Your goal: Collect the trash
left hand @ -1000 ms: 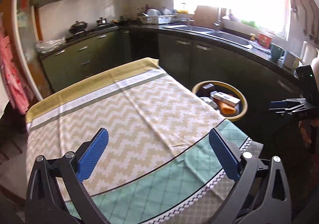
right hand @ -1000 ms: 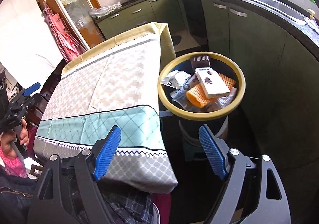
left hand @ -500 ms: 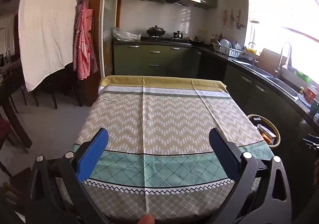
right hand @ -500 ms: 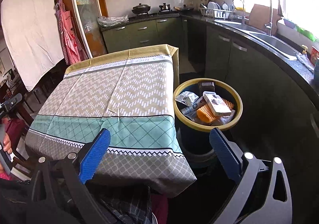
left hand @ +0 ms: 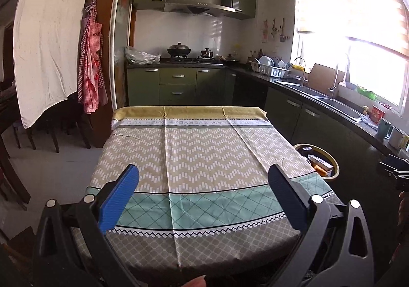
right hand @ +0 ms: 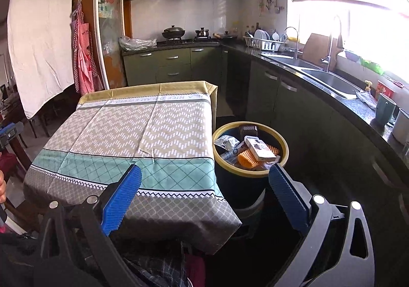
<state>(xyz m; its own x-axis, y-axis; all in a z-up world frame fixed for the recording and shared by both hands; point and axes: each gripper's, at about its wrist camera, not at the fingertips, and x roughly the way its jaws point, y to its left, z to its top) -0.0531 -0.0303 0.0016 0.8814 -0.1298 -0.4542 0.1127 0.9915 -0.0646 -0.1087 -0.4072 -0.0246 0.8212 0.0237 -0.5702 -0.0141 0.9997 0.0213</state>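
Note:
A dark bin with a yellow rim [right hand: 281, 160] stands on the floor at the table's right side. It holds trash: a white box [right hand: 260, 150], an orange ridged piece [right hand: 246, 160], a foil wrapper [right hand: 226, 142] and a brown tray [right hand: 247, 130]. The bin also shows in the left wrist view [left hand: 333, 162]. My left gripper [left hand: 203, 193] is open and empty over the table's near edge. My right gripper [right hand: 204, 195] is open and empty, held before the table's near right corner and the bin.
The table [left hand: 204, 154] has a patterned cloth in beige, teal and grey. A dark counter with a sink [right hand: 329, 80] runs along the right. Green cabinets and a stove [left hand: 189, 57] stand at the back. Chairs [left hand: 51, 128] stand at the left.
Both grippers have pulled back and risen, and the left one has swung to face the table squarely. More of the kitchen shows. Both stay open and empty.

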